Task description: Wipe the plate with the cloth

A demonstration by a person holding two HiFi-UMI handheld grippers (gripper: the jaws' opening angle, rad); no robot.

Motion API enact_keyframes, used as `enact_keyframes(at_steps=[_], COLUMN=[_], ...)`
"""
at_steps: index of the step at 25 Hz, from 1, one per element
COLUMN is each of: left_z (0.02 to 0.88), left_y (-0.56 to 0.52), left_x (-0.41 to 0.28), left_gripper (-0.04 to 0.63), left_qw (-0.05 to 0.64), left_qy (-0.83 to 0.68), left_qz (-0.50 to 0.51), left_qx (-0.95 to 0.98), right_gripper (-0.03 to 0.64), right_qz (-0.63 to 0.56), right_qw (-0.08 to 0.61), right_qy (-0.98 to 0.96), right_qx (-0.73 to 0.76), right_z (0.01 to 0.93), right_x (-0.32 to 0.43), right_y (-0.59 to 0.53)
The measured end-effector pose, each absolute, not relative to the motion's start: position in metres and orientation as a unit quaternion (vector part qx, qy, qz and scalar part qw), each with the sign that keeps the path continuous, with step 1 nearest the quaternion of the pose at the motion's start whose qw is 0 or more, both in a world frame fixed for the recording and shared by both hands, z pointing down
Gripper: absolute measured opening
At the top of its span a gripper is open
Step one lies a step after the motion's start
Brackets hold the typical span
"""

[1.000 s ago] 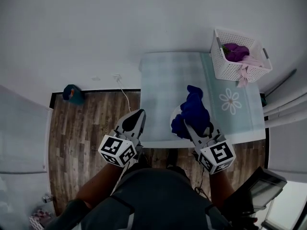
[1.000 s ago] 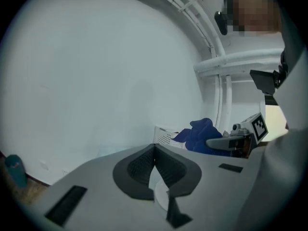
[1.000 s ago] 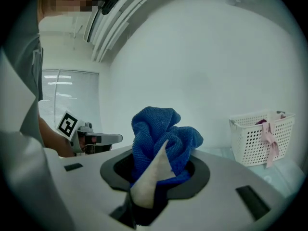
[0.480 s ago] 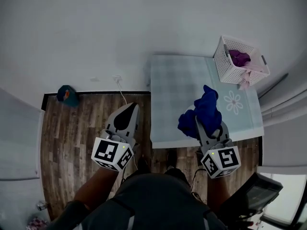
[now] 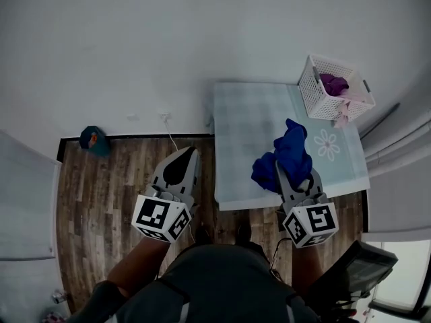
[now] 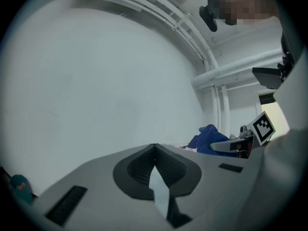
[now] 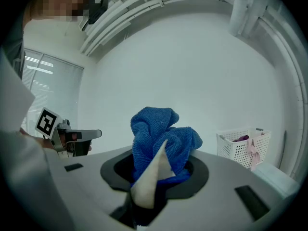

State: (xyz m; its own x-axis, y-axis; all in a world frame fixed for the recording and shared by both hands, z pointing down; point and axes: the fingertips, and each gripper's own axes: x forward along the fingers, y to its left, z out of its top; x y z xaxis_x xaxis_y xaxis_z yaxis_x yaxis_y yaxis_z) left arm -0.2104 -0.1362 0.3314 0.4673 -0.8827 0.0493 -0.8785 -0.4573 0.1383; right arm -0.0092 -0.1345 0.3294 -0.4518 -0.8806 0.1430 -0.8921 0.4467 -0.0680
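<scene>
- Pinching the cloth (image 7: pixel 161 138) by its lower folds, the right gripper (image 7: pixel 155 177) holds it bunched; the blue terry stands past the jaw tips, long axis along the jaws.
- The cloth is held above the table's (image 5: pixel 249 126) near edge.
- No plate shows in any view, so its bearing cannot be told.
- The left gripper (image 5: pixel 182 160), jaws pressed together and empty, is over the floor (image 5: pixel 108 180), left of the table.

I count two grippers: my left gripper (image 5: pixel 189 153) and my right gripper (image 7: pixel 161 150). Between my right jaws is one blue cloth (image 5: pixel 291 152). Ahead of those jaws are one table (image 5: pixel 249 126) and one white basket (image 5: pixel 315 101) holding one purple bundle (image 5: pixel 333 83). Off to the left of my left jaws lies one teal object (image 5: pixel 93 140).
</scene>
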Motion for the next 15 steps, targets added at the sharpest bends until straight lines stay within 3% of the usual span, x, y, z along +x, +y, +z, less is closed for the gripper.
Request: enact_keyframes(at_steps=[15], left_z=[0.312], left_y=[-0.138], left_x=[-0.183], left_gripper=[0.008], left_qw=[0.053], left_qy=[-0.539], left_qz=[-0.028], left_qx=[0.84], right_gripper=[0.152], right_qz=[0.052], right_qw=[0.035], right_qy=[-0.853], right_qx=[0.518], right_z=[0.314], right_x=[0.025], right_y=[-0.134])
